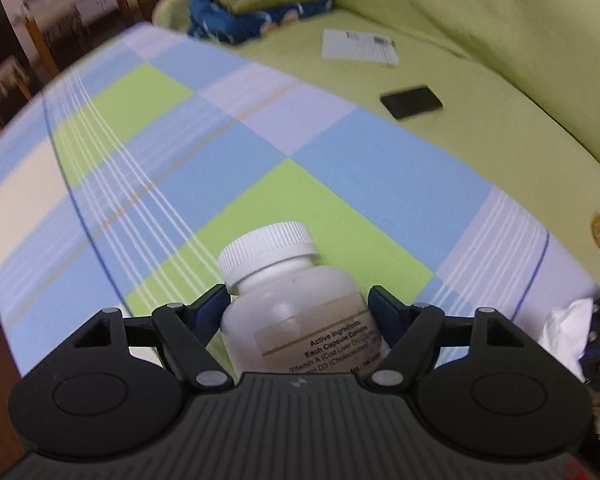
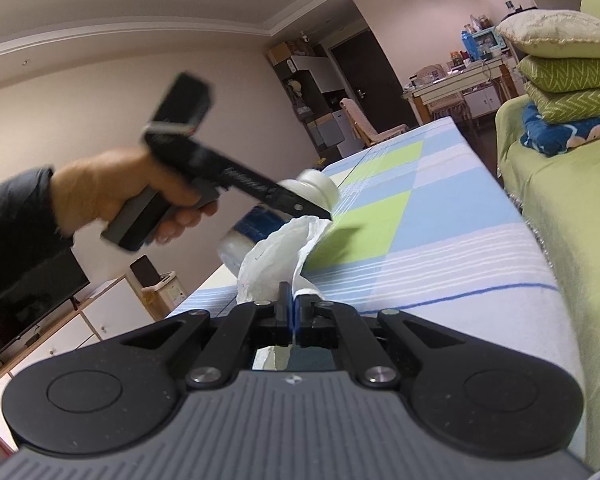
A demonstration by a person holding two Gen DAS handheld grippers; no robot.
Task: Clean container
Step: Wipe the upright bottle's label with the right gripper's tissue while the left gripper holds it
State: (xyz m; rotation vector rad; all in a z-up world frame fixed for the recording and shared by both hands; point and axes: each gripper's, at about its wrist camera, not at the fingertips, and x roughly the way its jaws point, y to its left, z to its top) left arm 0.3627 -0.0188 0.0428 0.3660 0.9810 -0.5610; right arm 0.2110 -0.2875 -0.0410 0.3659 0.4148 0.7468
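Two grippers are at work over a tabletop (image 1: 148,152) spread with a checked cloth of blue, green, lilac and cream. The left gripper (image 1: 298,306) grasps a white plastic bottle (image 1: 296,312) across its shoulder, a blue finger pad pressed to either side, with the ribbed white cap (image 1: 270,246) pointing away toward the far end of the tabletop and the printed label facing up. In the right wrist view that same bottle (image 2: 240,232) hangs tilted in the air above the near left edge of the tabletop (image 2: 420,216), cap uppermost, held out by a person's hand (image 2: 112,196) in a dark sleeve wrapped around the gripper handle. The right gripper (image 2: 290,304) is clenched on a crumpled white tissue (image 2: 276,256), its blue pads tight together on the lower part while the loose upper folds rise up to the side of the bottle; whether paper and plastic truly touch I cannot tell. From the left wrist view the tissue (image 1: 568,328) shows only at the right edge. To the right of the tabletop runs a sofa (image 1: 480,128) under a green cover, with a black phone (image 1: 411,102) and a printed sheet of paper (image 1: 360,46) lying on the seat, well apart from each other. At the sofa's far end sits a stack of green cushions (image 2: 568,84) on a blue blanket (image 2: 564,132).
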